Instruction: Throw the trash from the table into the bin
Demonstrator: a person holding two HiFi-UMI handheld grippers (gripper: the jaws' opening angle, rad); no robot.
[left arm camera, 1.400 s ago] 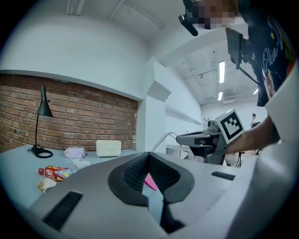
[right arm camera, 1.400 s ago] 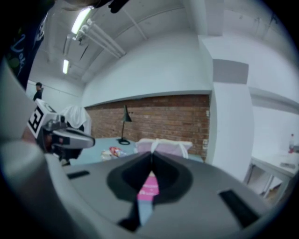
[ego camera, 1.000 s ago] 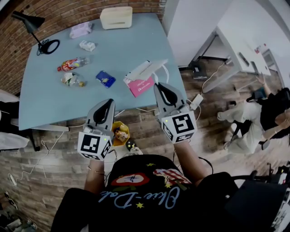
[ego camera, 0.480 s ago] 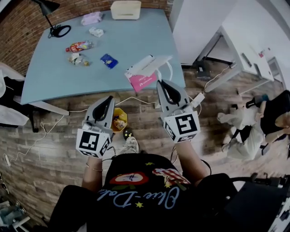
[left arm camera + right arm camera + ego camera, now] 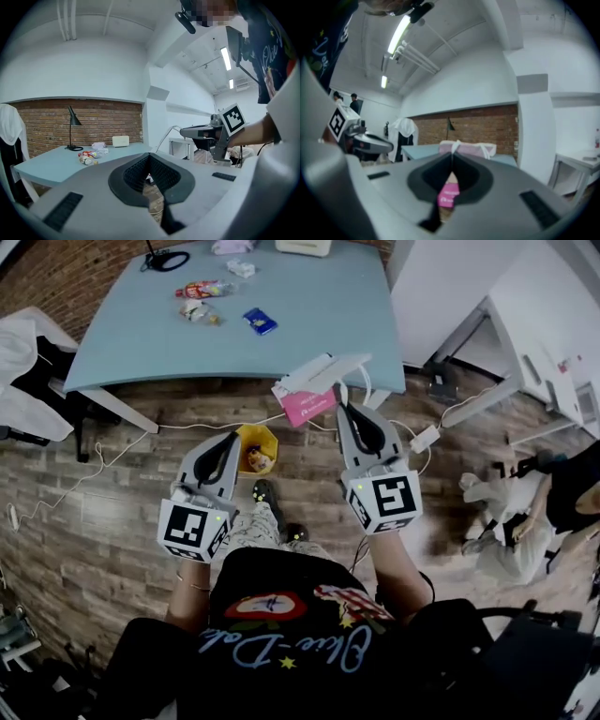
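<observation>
Trash lies at the far end of the light-blue table (image 5: 309, 315): a red-labelled bottle (image 5: 202, 289), a crumpled plastic wrapper (image 5: 199, 313), a blue packet (image 5: 260, 321) and a small white piece (image 5: 242, 268). The left gripper view shows the same trash pile (image 5: 89, 157) far ahead. A yellow bin (image 5: 255, 448) with some rubbish inside stands on the floor short of the table. My left gripper (image 5: 228, 438) is shut and empty, its tip just left of the bin. My right gripper (image 5: 352, 410) is shut and empty, held level near the table's near edge.
A pink bag (image 5: 309, 401) under a white box (image 5: 323, 371) hangs over the table's near edge, straight ahead of the right gripper. A white garment (image 5: 23, 367) drapes a chair at left. Cables (image 5: 122, 451) cross the wooden floor. A second desk (image 5: 525, 343) stands at right.
The table and its trash have slid up and away in the head view as I stepped back. The bin now shows ahead of the left gripper's tip. Both grippers stayed shut.
</observation>
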